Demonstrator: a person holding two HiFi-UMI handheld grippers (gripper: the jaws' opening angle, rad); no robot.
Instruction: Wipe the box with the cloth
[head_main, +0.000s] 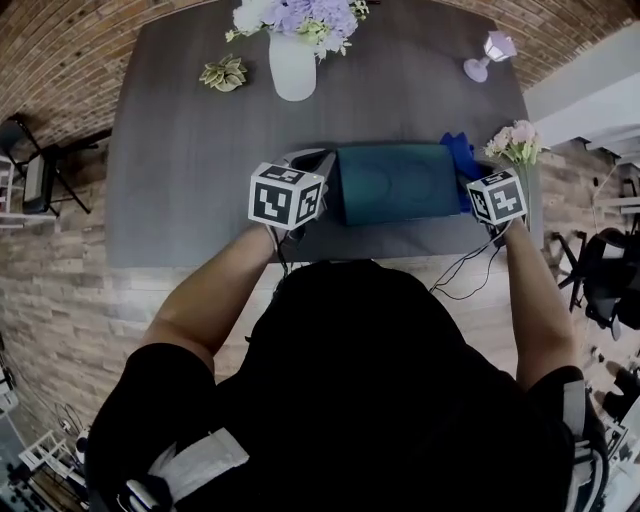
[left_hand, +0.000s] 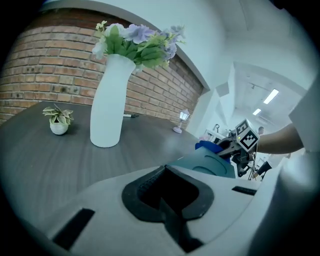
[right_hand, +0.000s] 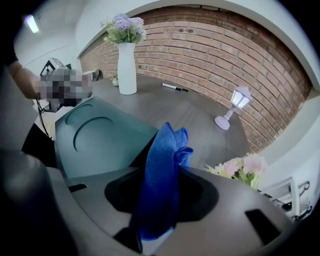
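right gripper (right_hand: 161, 202) jaws pinch blue cloth (right_hand: 165, 160) at teal box (head_main: 395, 185) right end; left gripper (left_hand: 167, 200) jaws seemingly pressed together (nothing between), beside box.

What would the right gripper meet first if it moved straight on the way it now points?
Probably the box: the right gripper, shut on the blue cloth, points along its right side, so the cloth would brush that edge first. Otherwise only bare table lies ahead; depth is unclear.

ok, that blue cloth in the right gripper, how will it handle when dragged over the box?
Probably floppy: the blue cloth bunches in soft folds beyond the jaws. Likely light and fuzzy, so it may drag and crumple against the teal box.
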